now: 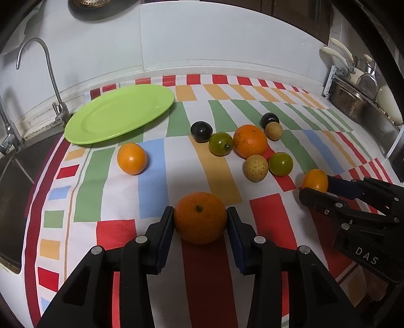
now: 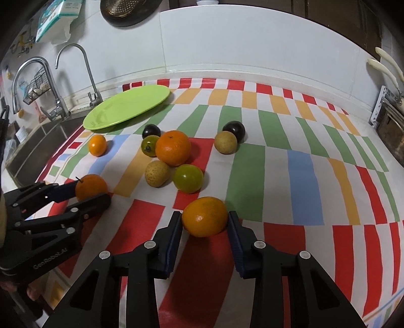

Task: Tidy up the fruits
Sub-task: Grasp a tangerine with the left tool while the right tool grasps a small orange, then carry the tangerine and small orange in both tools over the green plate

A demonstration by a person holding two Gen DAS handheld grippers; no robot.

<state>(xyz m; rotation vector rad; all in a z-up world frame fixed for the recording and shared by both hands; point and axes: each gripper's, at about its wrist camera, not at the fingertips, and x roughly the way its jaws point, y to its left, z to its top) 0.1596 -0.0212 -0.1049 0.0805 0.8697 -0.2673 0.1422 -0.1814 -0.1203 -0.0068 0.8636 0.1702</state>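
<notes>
The green plate looks like smooth, glossy plastic. The striped cloth on the worktop is matt woven fabric. The oranges have dimpled, slightly shiny skin, and the dark plums are slick. Both taps are polished metal. The gripper is matt black plastic.

Colander cut by top edge; sink cropped left.

Two low wrist views, side by side, facing the far wall

Each looks forward over the striped cloth, close to it; the left view sits left and nearer the sink. Both share the green plate and middle fruit cluster.
</notes>
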